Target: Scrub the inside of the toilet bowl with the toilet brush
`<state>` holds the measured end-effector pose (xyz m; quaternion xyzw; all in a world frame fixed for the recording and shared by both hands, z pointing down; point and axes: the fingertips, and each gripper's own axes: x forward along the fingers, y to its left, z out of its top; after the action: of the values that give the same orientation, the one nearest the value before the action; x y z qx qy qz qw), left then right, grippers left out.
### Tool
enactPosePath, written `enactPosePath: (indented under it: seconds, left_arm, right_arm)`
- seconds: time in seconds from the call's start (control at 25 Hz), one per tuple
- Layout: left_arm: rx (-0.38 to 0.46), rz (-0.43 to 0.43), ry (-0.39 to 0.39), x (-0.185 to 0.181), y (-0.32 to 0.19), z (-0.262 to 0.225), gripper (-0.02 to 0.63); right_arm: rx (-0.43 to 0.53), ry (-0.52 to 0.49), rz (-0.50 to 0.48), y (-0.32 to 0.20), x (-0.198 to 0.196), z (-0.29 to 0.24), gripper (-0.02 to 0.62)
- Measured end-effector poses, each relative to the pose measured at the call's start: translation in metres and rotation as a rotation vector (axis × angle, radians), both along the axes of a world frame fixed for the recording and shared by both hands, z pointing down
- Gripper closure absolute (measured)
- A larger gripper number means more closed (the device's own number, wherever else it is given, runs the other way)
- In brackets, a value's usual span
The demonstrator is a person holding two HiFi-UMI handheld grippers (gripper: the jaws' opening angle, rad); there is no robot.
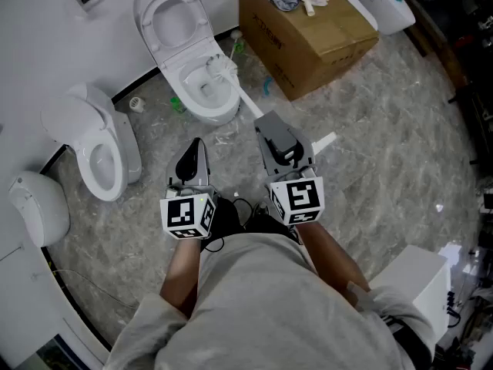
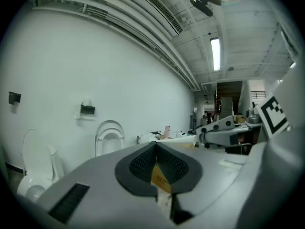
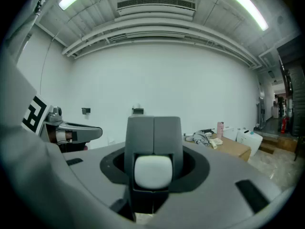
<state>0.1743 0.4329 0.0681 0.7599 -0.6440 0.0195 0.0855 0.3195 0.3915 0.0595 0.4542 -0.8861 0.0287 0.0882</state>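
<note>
We see the toilet (image 1: 208, 116) standing with its lid up against the wall. A cardboard box (image 1: 308, 33) is just to its right, and a second toilet (image 1: 104, 160) is to its left and nearer us. The toilet brush (image 1: 221, 68) has its head down inside the bowl, and its white handle (image 1: 248, 100) slopes out over the rim towards us. We judge the scrubbing to be under way or only just starting. How much of the bowl has been cleaned we cannot tell, so the strokes round the inside are left to do. The right gripper (image 1: 268, 120), on the near side of the toilet, is closed on the handle. The left gripper (image 1: 196, 141) is level beside it with its jaws together on nothing, clear of the brush.
</note>
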Motion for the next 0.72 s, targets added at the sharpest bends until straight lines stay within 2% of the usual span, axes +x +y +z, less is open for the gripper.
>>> enactPosePath:
  seconds: [0.28,0.72]
  left_arm:
    - [-0.018,0.03,-0.003,-0.053,-0.035,0.007,0.597]
    - [-0.056,0.115,0.016,-0.158,-0.083,0.019,0.597]
  right_arm:
    - [-0.034,0.025,-0.003,-0.033,-0.047,0.01,0.438]
    - [-0.079,0.091,0.062,-0.074,-0.134,0.023,0.437]
